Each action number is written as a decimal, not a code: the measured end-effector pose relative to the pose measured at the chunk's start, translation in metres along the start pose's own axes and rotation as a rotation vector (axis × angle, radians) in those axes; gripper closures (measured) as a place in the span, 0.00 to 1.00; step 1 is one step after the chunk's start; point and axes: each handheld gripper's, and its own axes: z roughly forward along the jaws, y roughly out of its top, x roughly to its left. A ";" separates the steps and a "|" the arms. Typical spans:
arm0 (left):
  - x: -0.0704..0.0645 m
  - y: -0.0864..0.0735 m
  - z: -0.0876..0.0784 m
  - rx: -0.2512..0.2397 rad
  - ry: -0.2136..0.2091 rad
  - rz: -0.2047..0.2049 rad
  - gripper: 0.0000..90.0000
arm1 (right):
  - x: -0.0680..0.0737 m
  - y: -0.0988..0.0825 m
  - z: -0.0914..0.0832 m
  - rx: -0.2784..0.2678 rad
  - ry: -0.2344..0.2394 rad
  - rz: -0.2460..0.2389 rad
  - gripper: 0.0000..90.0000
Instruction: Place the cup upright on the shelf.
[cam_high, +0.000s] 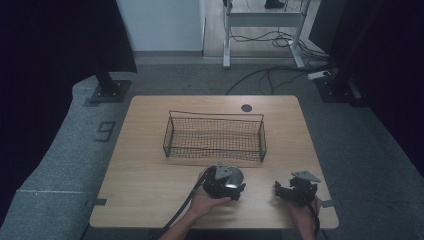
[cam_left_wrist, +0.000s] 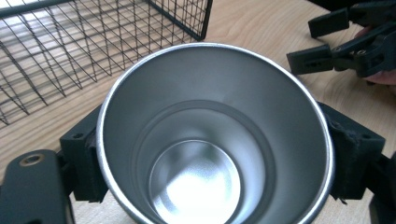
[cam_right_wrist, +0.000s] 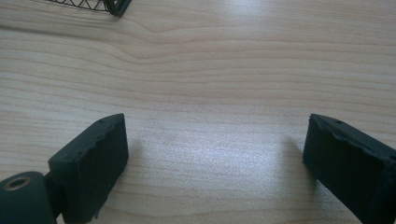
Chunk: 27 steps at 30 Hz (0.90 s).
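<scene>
Left gripper view shows the left gripper (cam_left_wrist: 212, 154) clamping a shiny round steel cup (cam_left_wrist: 215, 140); the cup's lower rim is cut off. The right gripper (cam_right_wrist: 215, 154) gapes empty over bare wooden table (cam_right_wrist: 210, 70) near its front edge.

There is one metal cup (cam_left_wrist: 215, 140), one black wire basket (cam_high: 215, 136) and one wooden table (cam_high: 145, 170). Two hand-held grippers are at the table: the left gripper (cam_high: 231, 184) and the right gripper (cam_high: 283, 190). One hand (cam_high: 207, 202) holds each, two hands in all.
</scene>
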 end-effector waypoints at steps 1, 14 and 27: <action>0.001 0.000 -0.002 -0.009 -0.002 0.000 0.16 | 0.000 0.000 0.000 0.000 0.000 0.000 0.07; 0.016 0.008 -0.028 -0.066 -0.025 -0.034 0.16 | 0.000 0.000 0.000 0.000 -0.001 0.000 0.07; 0.028 0.019 -0.043 -0.088 -0.014 -0.046 0.16 | 0.000 0.000 0.000 -0.001 -0.001 0.001 0.08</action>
